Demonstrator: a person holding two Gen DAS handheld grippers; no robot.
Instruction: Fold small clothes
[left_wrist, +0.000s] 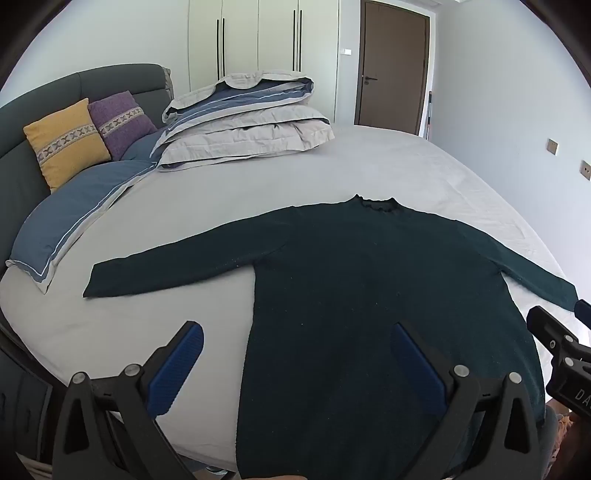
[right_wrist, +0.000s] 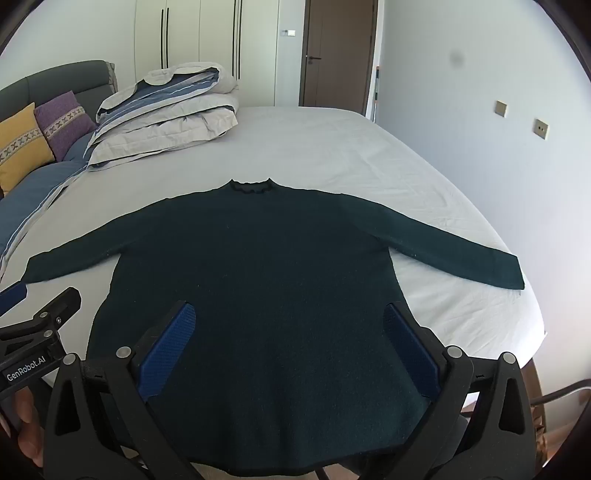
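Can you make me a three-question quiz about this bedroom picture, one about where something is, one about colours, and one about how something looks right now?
1. Where is the dark green sweater?
A. Hanging on the door
B. Spread flat on the bed
C. On top of the folded duvet

2. What colours are the two cushions by the headboard?
A. Yellow and purple
B. Red and white
C. Both black

3. How are the sweater's sleeves?
A. Folded across the chest
B. Rolled up tight
C. Stretched out to both sides

Answers:
1. B, the sweater lies flat on the pale sheet, well in front of the folded duvet.
2. A, the yellow cushion sits beside the purple cushion.
3. C, one sleeve reaches out each way, and both the left hand-held gripper and the right hand-held gripper are open, holding nothing.
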